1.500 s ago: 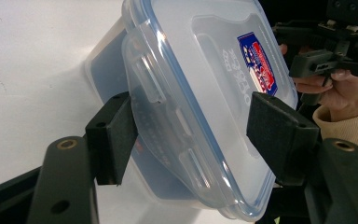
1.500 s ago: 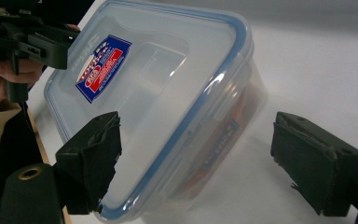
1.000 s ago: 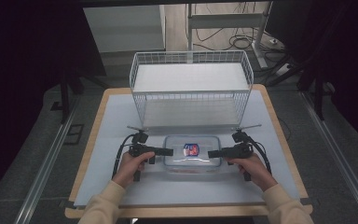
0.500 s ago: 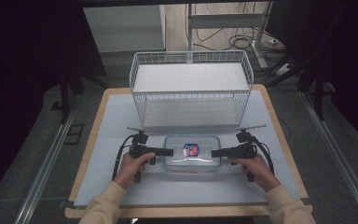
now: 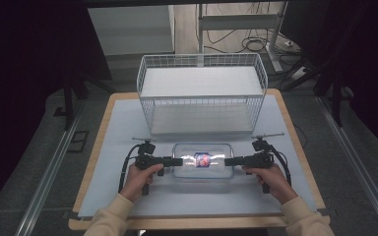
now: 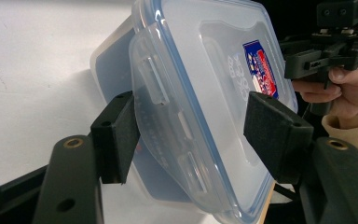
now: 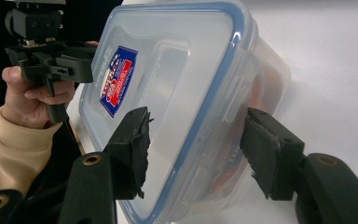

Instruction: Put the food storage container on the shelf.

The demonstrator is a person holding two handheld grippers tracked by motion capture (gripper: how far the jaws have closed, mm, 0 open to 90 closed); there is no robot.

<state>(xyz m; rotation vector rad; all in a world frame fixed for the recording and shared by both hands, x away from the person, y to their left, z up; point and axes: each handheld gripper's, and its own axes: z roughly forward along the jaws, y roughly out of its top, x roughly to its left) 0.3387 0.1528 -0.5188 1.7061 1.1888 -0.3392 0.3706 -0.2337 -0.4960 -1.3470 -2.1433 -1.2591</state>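
White table carried a clear lidded container, long axis running between the grippers; left gripper straddled its end loosely, right gripper had just been closing around the opposite end.

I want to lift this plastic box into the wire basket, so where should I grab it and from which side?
Grip the plastic box at its two short ends, coming in level from left and right. It lies flat with a smooth lid, and each end's lid rim and clip flap give a hand-held gripper something to clamp over.
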